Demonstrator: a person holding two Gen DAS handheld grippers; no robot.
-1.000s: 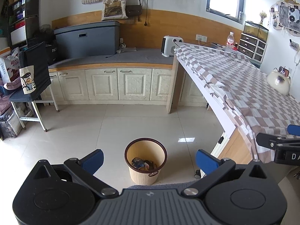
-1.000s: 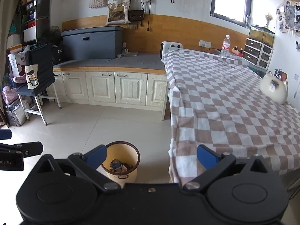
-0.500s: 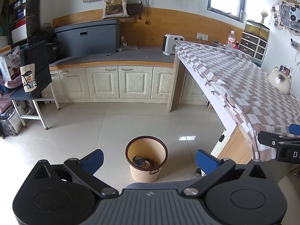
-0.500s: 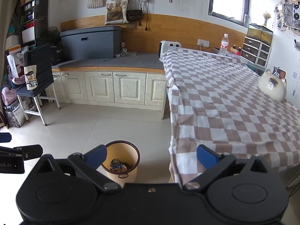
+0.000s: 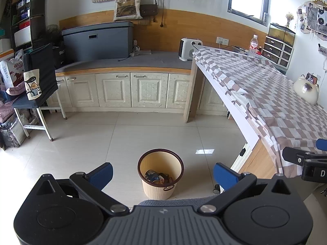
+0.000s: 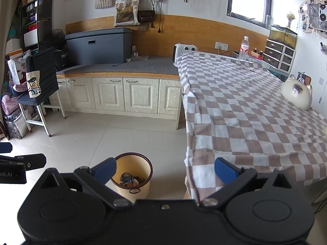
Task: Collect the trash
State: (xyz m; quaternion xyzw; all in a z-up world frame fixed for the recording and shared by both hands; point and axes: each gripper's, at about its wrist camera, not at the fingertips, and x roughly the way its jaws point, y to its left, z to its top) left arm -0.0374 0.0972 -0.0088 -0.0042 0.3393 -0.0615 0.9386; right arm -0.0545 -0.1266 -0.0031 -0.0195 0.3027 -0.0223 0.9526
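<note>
Both jaws spread wide, empty; bin [image 5: 160, 173] of trash [image 5: 157, 177] on floor below, between left gripper [image 5: 162, 173] tips

Black gripper [image 5: 161, 172] bodies; blue fingers [image 5: 101, 173]; silver screws.

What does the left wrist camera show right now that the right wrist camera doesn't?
Only the left wrist view shows the table's white edge, the wooden panel under it and a caster on the floor. Only the right wrist view shows the checkered tablecloth hanging down the near end. Both show the bin with trash inside, the cat-face cushion, the water bottle, and both grippers open: left gripper, right gripper.
</note>
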